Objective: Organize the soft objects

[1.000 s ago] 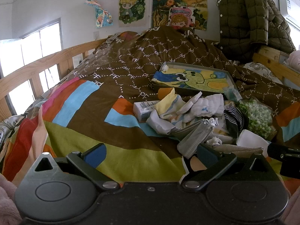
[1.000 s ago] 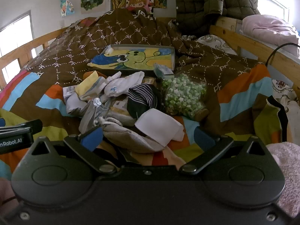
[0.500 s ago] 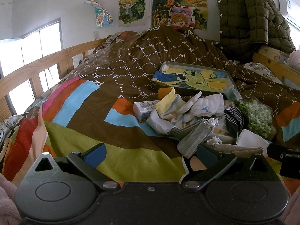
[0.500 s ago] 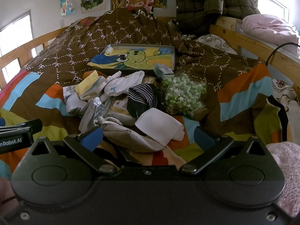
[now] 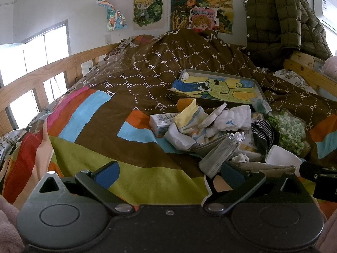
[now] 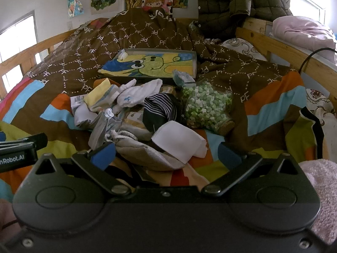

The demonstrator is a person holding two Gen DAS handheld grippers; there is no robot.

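A heap of soft items lies on the bed: a yellow and white sock (image 6: 99,97), white socks (image 6: 139,96), a black striped sock (image 6: 160,109), a white folded cloth (image 6: 179,142), a grey drawstring pouch (image 6: 145,154) and a grey face mask (image 5: 219,154). My right gripper (image 6: 166,154) hovers open just before the pouch and white cloth. To the left of the heap my left gripper (image 5: 170,171) stands open over the quilt, its right finger by the mask. Neither gripper holds anything.
A shallow tray with a frog drawing (image 6: 151,63) lies behind the heap. A bag of green and white pieces (image 6: 206,105) and a small white box (image 5: 162,122) sit in the heap. Wooden rails (image 5: 42,78) border the bed; a green jacket (image 5: 278,21) hangs at the back.
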